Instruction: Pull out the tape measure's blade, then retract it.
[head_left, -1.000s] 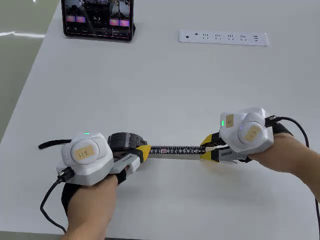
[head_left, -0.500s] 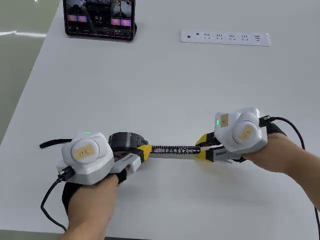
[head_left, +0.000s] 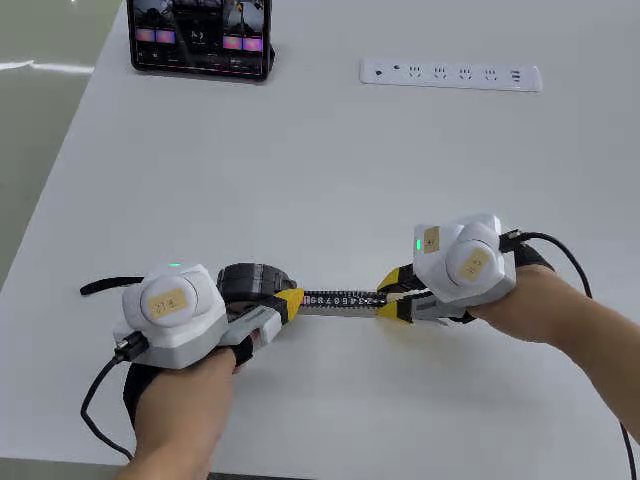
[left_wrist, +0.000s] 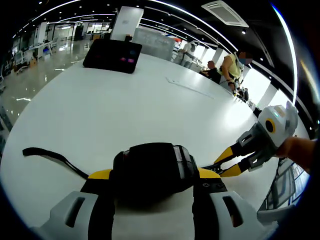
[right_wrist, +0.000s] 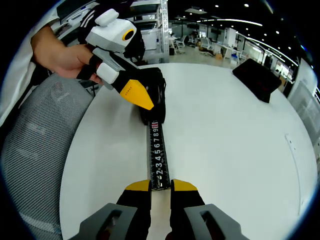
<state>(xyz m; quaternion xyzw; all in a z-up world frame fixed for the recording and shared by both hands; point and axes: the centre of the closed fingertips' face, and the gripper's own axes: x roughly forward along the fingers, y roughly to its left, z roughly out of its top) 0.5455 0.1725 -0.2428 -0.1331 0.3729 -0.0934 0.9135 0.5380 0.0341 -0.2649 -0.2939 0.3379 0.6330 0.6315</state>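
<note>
White workbench top (head_left: 330, 150) carries the whole job close to the person's near edge, and the black, round-bodied plastic tape measure case (head_left: 252, 283) sits on it at the near left. The left gripper (head_left: 275, 312) has its yellow-tipped jaws spread to the case's width and clamped on its two sides. A thin black fabric strap (head_left: 105, 287) trails from the case across the table to the left. The narrow steel blade with black printed numbers (right_wrist: 156, 152) reaches out of the case by a short length, printed face up. Its free end is pinched by the right gripper (right_wrist: 161, 186), whose jaws are nearly closed, with just the blade in the slit between them. The likely trouble is at that pinch: the hold is small and on smooth metal, so if it slips the spring would probably whip the blade back into the case. A pull off the blade's line could twist or kink it, and the rounded case might turn in the left jaws. The case's mouth points to the person's right, and the blade's long axis runs left to right, roughly along the near edge. Well beyond lie a long white plastic power strip (head_left: 450, 74) and a dark tablet with a lit screen (head_left: 197, 35).
</note>
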